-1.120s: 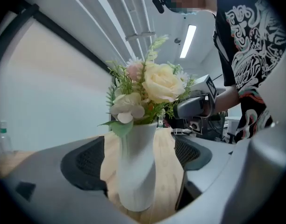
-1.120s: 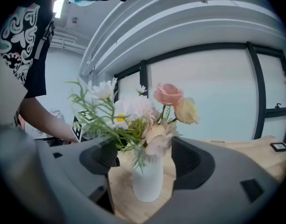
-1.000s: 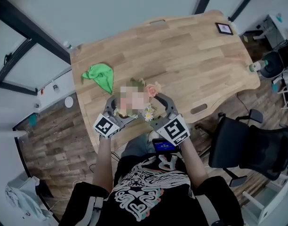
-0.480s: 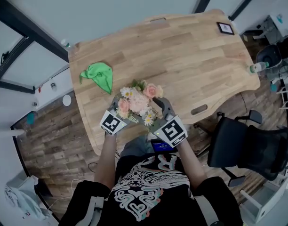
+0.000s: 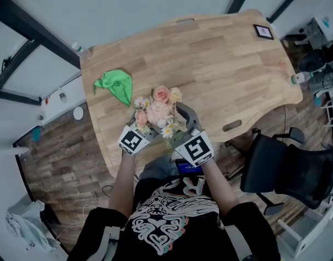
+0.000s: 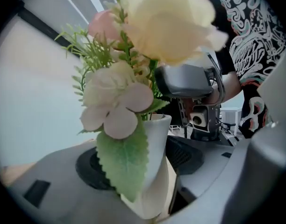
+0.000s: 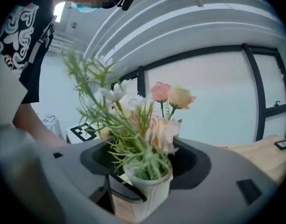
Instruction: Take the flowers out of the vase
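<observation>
Grippers closer together than a second ago. Jaws of left gripper (image 5: 140,128) just closing round white vase (image 7: 145,195), slight gap remaining. The right gripper (image 5: 183,121) wide open, vase between jaws. Pink, cream flowers (image 5: 157,112) upright in vase, near table (image 5: 226,64) front edge.

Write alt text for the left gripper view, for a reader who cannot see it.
A white vase of pink and cream flowers fills the frame, standing between the left tool's jaws, which have just been closing around it. Behind it are the right tool and a person's black printed shirt.
</observation>
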Demonstrator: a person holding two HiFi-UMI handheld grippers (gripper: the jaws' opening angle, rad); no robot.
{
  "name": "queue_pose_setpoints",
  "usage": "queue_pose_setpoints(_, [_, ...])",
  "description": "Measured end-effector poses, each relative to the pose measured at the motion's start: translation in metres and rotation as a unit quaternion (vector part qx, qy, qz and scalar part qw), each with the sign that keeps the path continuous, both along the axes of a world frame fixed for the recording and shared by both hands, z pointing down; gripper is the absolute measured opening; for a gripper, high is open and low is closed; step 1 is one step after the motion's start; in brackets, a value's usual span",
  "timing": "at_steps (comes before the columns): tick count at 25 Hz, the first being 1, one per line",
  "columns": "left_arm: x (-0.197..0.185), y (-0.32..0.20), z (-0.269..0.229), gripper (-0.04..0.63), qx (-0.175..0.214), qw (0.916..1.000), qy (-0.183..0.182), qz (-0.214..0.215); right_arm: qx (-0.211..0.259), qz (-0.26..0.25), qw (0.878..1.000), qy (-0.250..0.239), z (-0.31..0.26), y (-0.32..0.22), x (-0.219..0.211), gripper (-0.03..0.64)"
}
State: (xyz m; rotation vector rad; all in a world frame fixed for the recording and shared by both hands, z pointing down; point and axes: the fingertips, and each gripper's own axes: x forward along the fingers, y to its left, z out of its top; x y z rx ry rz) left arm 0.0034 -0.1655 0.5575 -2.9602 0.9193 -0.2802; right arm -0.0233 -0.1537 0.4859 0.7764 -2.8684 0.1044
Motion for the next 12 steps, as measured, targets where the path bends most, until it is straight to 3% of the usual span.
queue_pose_setpoints(2, [-0.001, 0.000, 0.002, 0.321, -0.001, 1.0000, 0.002, -0.002, 0.020, 0.015, 1.000, 0.005, -0.001, -0.004, 0.003, 0.322])
queue_pose_setpoints(6, [-0.002, 0.003, 0.003, 0.321, 0.003, 1.0000, 0.006, 0.001, 0.032, 0.046, 0.998, 0.000, -0.008, -0.005, 0.009, 0.137])
queue_pose_setpoints(12, [-0.001, 0.003, 0.004, 0.321, 0.006, 1.0000, 0.003, 0.002, 0.015, 0.049, 0.998, -0.027, -0.011, -0.006, 0.014, 0.084])
